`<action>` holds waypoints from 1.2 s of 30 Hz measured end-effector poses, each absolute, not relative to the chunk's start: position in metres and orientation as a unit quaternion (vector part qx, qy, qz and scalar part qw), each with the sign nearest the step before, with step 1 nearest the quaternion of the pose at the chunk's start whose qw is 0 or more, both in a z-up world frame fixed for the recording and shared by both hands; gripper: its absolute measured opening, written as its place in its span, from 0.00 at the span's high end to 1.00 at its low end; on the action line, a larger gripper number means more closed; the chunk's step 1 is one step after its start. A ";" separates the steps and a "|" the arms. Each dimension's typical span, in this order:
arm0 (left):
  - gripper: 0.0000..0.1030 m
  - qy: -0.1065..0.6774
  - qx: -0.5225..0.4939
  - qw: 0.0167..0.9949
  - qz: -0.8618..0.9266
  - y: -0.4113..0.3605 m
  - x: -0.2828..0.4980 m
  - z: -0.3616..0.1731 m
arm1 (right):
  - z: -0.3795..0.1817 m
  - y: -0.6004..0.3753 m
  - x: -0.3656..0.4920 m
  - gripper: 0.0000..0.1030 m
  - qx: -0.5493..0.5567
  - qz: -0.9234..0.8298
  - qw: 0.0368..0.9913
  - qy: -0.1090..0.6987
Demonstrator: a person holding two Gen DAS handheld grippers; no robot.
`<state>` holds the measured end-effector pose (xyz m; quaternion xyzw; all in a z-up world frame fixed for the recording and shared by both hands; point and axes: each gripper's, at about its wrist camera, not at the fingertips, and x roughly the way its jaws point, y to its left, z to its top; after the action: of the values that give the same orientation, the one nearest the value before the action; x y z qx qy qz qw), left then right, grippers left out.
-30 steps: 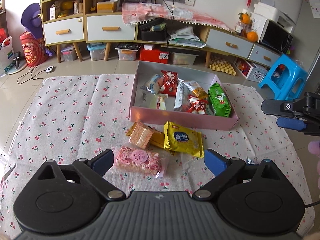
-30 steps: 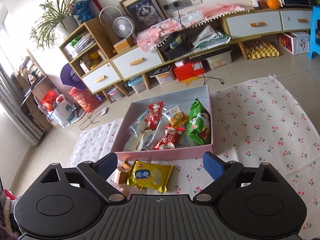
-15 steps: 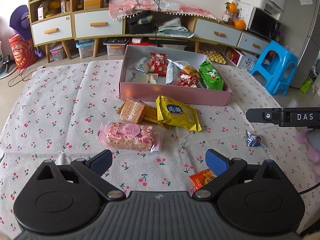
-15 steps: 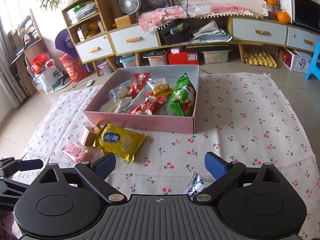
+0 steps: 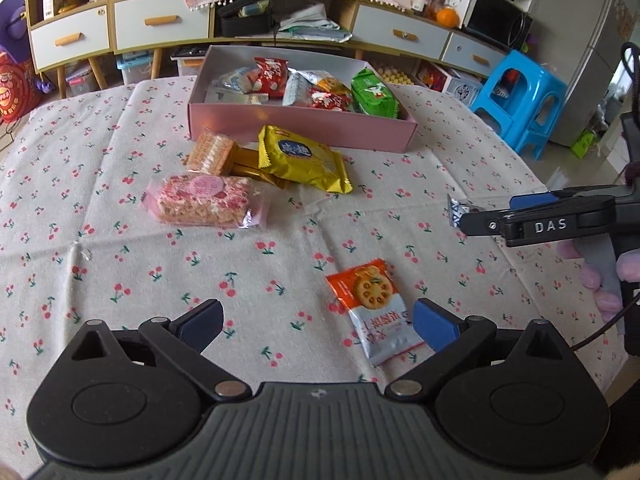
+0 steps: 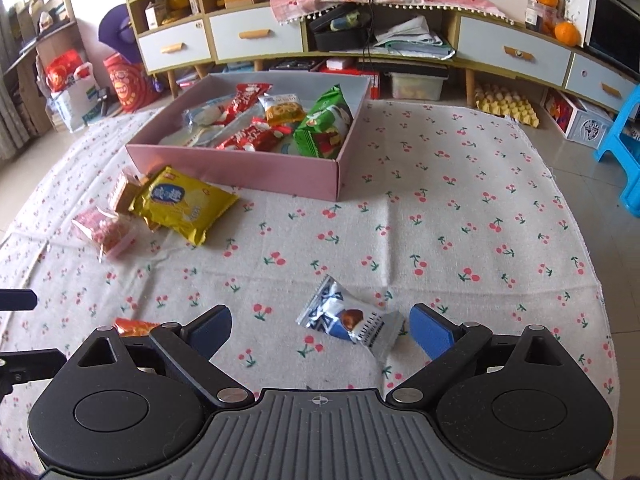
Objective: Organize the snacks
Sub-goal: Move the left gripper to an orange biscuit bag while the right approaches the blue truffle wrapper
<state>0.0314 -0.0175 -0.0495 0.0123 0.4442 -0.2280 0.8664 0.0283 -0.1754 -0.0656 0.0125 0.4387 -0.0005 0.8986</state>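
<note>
A pink box (image 5: 304, 122) (image 6: 240, 170) holding several snack packs sits at the far side of the cherry-print cloth. My left gripper (image 5: 318, 322) is open and empty; an orange-and-white biscuit packet (image 5: 376, 308) lies just inside its right finger. My right gripper (image 6: 320, 330) is open and empty, with a blue-and-silver candy wrapper (image 6: 348, 320) between its fingers on the cloth. It also shows from the side in the left wrist view (image 5: 532, 216). A yellow pack (image 5: 302, 158) (image 6: 180, 202), a pink rice-crisp bar (image 5: 204, 200) (image 6: 102, 230) and a wafer pack (image 5: 210, 154) lie before the box.
The cloth (image 6: 460, 216) covers a low surface; its right edge drops to the tiled floor. A blue stool (image 5: 524, 100) stands at the right. Cabinets with drawers (image 6: 256, 38) line the back wall.
Both grippers have pulled back from the box and lowered toward the near cloth. The orange biscuit packet and the blue-silver wrapper have come into view between the fingers.
</note>
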 end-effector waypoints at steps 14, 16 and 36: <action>0.03 0.452 0.014 0.868 -0.205 -0.060 0.011 -0.078 | -0.099 -0.196 0.042 0.00 0.001 -0.006 0.876 0.483; 0.03 0.443 0.021 0.874 -0.196 -0.064 0.009 -0.080 | -0.101 -0.198 0.043 0.00 0.001 -0.007 0.884 0.468; 0.32 0.390 0.074 0.908 -0.132 -0.082 0.005 -0.084 | -0.101 -0.196 0.052 0.01 -0.005 -0.008 0.886 0.464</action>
<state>0.0046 -0.0818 -0.0840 0.0744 0.3896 -0.1325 0.9084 0.0520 -0.1957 -0.1008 -0.0047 0.4641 -0.0084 0.8857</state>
